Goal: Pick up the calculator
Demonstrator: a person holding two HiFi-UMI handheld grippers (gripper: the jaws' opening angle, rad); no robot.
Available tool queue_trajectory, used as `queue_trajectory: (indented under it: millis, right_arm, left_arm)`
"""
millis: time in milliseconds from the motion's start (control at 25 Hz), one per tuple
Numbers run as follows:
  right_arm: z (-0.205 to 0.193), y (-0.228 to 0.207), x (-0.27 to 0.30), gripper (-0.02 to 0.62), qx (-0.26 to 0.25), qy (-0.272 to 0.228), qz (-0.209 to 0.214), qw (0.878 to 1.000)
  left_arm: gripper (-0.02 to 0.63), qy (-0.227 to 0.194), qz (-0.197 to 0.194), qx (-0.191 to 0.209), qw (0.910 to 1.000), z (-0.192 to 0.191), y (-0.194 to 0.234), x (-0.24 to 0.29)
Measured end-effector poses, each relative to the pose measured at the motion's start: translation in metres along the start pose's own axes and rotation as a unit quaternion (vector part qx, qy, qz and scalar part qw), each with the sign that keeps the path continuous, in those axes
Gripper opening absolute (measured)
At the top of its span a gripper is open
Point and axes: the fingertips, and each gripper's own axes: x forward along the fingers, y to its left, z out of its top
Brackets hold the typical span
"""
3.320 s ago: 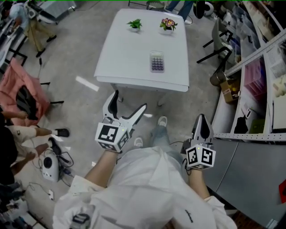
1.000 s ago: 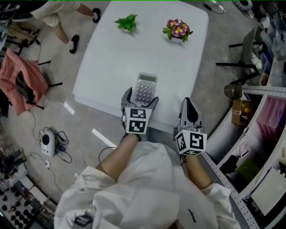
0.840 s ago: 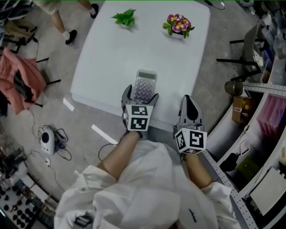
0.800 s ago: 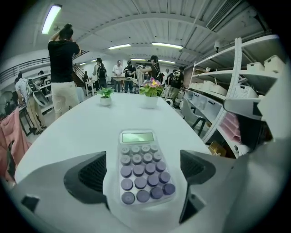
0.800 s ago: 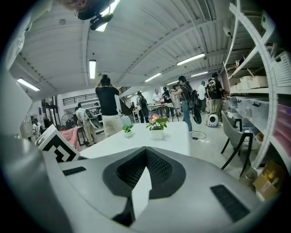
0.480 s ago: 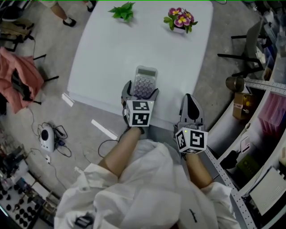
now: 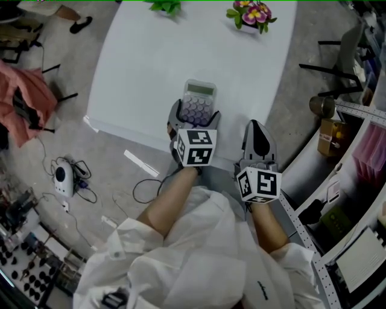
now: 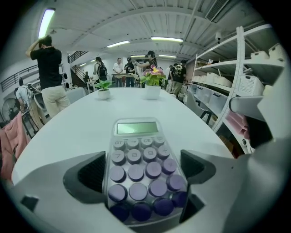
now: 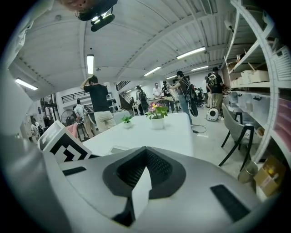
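Calculator: a flat, rounded-corner calculator point(image 7: 198, 104) with a pale casing, round purple and grey keys and a greenish display strip lies flat on the table point(image 7: 151, 60), near its near edge.
Left gripper: the left gripper point(image 7: 194, 116) has its jaws spread wide, one on each side of the calculator's near end. In the left gripper view the ribbed black pads point(image 8: 87, 174) sit close against the casing, but it is not clear whether they press on it.
Right gripper: the right gripper point(image 7: 256, 134) is over the table's near edge, to the right of the calculator. Its smooth grey jaws are closed together on nothing.
Table: a white, smooth, rounded-corner top.
Far end: a pot of pink flowers point(image 7: 253, 12) and a small green plant point(image 7: 163, 6), both cut by the frame's top edge.
Hard to see: the calculator's nearest key row is in shadow between the jaws. The key labels are too small to read.
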Motion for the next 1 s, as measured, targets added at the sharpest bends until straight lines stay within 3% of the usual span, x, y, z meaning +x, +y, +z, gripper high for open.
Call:
queue_trajectory:
  millis: [440, 1000]
  right_arm:
    - [-0.012, -0.001, -0.003, 0.017, 0.008, 0.006, -0.003, 1.0]
    - [0.012, -0.005, -0.018, 0.018, 0.015, -0.021, -0.039, 0.999]
  left_arm:
    - [0.492, -0.012, 0.007, 0.007, 0.9999, 0.001, 0.002, 0.001]
    - [0.492, -0.022, -0.045, 0.031, 0.9983, 0.015, 0.008, -0.009]
